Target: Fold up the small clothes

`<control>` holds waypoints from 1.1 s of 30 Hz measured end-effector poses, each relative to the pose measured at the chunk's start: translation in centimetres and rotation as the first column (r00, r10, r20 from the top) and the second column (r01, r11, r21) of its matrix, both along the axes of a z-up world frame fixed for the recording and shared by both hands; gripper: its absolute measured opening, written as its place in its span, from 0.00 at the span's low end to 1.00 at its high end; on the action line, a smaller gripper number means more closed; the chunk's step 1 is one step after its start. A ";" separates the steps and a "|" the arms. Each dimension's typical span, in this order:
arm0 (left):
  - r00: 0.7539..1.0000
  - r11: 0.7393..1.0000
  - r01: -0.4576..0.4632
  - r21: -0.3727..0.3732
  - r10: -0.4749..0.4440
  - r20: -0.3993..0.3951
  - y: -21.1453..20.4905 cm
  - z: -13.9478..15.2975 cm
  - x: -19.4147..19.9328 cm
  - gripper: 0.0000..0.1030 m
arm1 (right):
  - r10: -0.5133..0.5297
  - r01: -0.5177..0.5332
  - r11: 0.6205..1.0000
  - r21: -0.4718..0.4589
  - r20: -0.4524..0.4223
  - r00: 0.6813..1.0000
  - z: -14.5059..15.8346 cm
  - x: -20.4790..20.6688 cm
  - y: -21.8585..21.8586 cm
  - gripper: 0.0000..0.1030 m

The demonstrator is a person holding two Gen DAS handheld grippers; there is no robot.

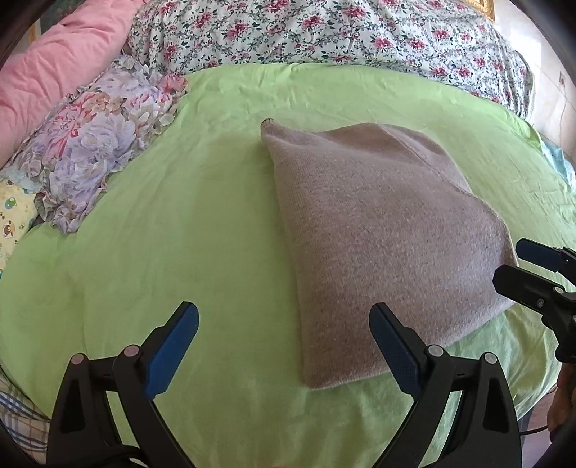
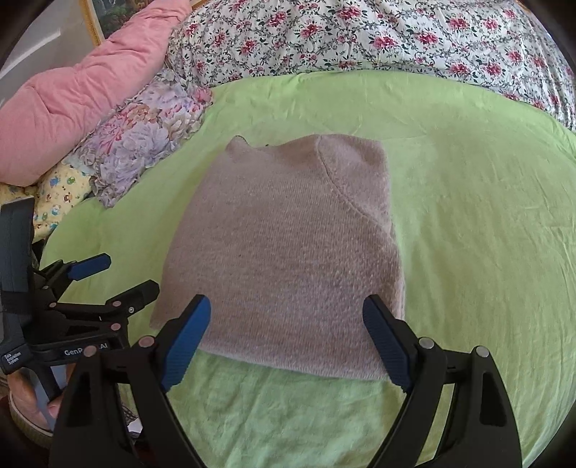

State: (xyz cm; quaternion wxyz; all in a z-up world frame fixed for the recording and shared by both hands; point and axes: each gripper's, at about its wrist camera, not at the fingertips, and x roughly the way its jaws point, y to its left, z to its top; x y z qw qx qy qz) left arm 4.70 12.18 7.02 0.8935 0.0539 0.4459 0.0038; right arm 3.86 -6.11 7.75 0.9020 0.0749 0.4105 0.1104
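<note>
A beige knitted garment [image 1: 378,237] lies folded into a compact block on the green sheet [image 1: 180,216]; it also shows in the right wrist view [image 2: 288,259]. My left gripper [image 1: 284,324] is open and empty, hovering at the garment's near left edge. My right gripper [image 2: 288,316] is open and empty over the garment's near edge. The right gripper also shows at the right edge of the left wrist view [image 1: 518,262]. The left gripper shows at the left of the right wrist view [image 2: 122,273], beside the garment's left corner.
A floral pillow [image 1: 97,140] and a pink quilt [image 1: 54,64] lie at the far left. A flowered duvet [image 1: 324,32] runs along the back. A cartoon-print cloth [image 2: 61,190] lies at the left edge. Bare green sheet [image 2: 486,234] lies right of the garment.
</note>
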 end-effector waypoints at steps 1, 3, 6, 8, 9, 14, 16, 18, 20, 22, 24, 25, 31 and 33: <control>1.000 1.000 0.001 -0.007 -0.001 -0.001 0.0 0.0 0.1 0.93 | 0.003 -0.003 1.000 0.002 -0.003 1.000 0.0 0.2 0.0 0.84; 1.000 1.000 0.002 -0.018 -0.002 -0.006 0.1 -0.1 0.3 0.93 | 0.010 -0.010 1.000 0.000 -0.010 1.000 0.1 0.7 -0.1 0.84; 1.000 0.999 0.008 -0.032 -0.008 -0.007 0.1 -0.1 0.5 0.93 | 0.015 -0.015 1.000 -0.001 -0.011 1.000 0.1 1.0 -0.1 0.84; 1.000 0.999 0.008 -0.035 -0.008 -0.006 0.1 0.0 0.6 0.93 | 0.017 -0.017 1.000 0.000 -0.013 1.000 0.1 1.3 0.0 0.84; 1.000 0.999 0.009 -0.039 -0.010 -0.007 0.1 0.0 0.6 0.93 | 0.015 -0.015 1.000 0.000 -0.012 1.000 0.1 1.2 0.0 0.84; 1.000 0.998 0.015 -0.059 -0.016 -0.014 0.1 0.0 0.7 0.93 | 0.024 -0.024 1.000 0.004 -0.024 0.999 -0.2 1.6 0.3 0.84; 1.000 0.998 0.015 -0.063 -0.017 -0.017 0.1 0.0 0.8 0.93 | 0.030 -0.030 1.000 0.004 -0.028 0.999 -0.2 1.8 0.4 0.84; 1.000 0.997 0.016 -0.069 -0.017 -0.016 0.1 0.1 0.8 0.93 | 0.032 -0.032 0.999 0.005 -0.031 0.999 -0.3 1.9 0.6 0.84; 1.000 0.997 0.014 -0.070 -0.015 -0.013 0.2 0.2 0.9 0.93 | 0.037 -0.037 0.999 0.008 -0.033 0.999 -0.3 2.0 0.7 0.84; 1.000 0.997 0.014 -0.070 -0.014 -0.012 0.2 0.2 0.9 0.93 | 0.035 -0.034 0.999 0.008 -0.035 0.999 -0.3 2.0 0.9 0.84; 1.000 0.998 0.012 -0.069 -0.013 -0.010 0.2 0.2 1.0 0.93 | 0.033 -0.033 0.999 0.013 -0.036 0.999 -0.3 2.1 0.8 0.84; 1.000 0.998 0.012 -0.069 -0.013 -0.011 0.2 0.2 1.0 0.93 | 0.033 -0.032 0.999 0.015 -0.037 0.999 -0.3 2.2 0.8 0.84; 1.000 0.997 0.011 -0.073 -0.011 -0.006 0.2 0.3 1.2 0.93 | 0.033 -0.032 0.999 0.021 -0.039 0.999 -0.4 2.7 0.6 0.84; 1.000 0.997 0.012 -0.071 -0.012 -0.007 0.1 0.2 1.3 0.93 | 0.032 -0.032 0.999 0.021 -0.039 0.999 -0.4 2.7 0.6 0.84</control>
